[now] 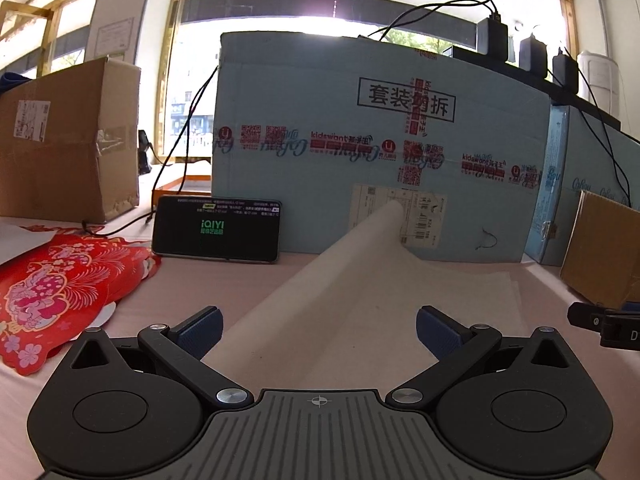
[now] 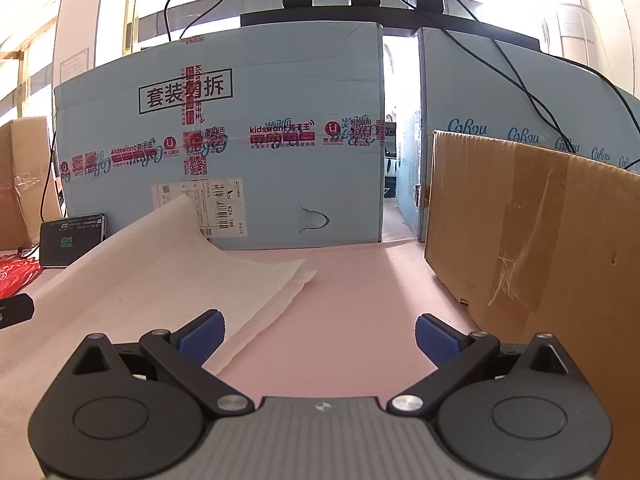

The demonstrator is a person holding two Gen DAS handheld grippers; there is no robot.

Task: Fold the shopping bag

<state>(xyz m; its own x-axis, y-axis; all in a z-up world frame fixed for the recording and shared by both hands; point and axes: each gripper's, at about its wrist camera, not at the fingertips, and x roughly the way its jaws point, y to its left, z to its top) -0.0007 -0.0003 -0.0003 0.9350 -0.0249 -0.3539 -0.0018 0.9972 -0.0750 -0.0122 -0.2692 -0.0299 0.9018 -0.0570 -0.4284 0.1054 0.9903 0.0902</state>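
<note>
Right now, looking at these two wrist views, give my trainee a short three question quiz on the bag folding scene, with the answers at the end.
1. True or false: the left gripper has its fingers closed on the white shopping bag.
2. Multiple choice: what leans against the blue box to the left of the bag? A) a phone B) a mug C) a book
3. Fill in: in the right wrist view, the right gripper faces a brown ____ box on its right side.

Key
1. False: both grippers are open and hold nothing.
2. A, the phone, with its screen lit.
3. Cardboard.
</note>
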